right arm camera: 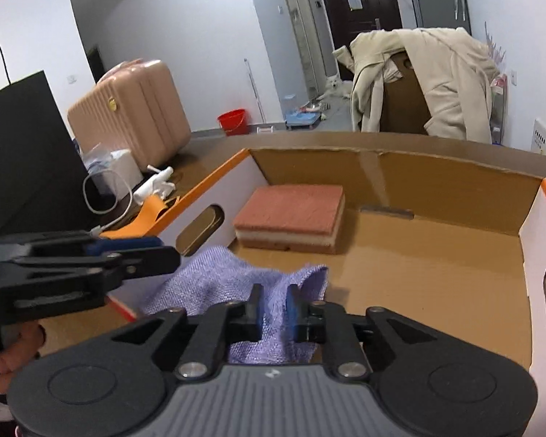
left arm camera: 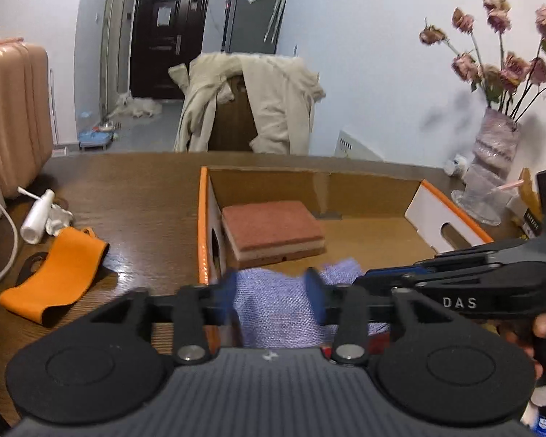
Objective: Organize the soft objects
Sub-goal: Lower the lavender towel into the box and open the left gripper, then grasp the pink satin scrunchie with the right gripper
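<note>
The left gripper [left arm camera: 273, 293] and right gripper [right arm camera: 275, 313] both stand with jaws parted around a lilac cloth [right arm camera: 244, 280], which drapes over the near left corner of a cardboard box [right arm camera: 491, 196] on the desk [left arm camera: 127, 189]; a layered sponge [right arm camera: 295, 215] lies inside near the box's left wall.

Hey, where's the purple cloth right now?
The purple cloth drapes over the cardboard box's near-left wall, between both grippers, just in front of the reddish sponge inside the box.
</note>
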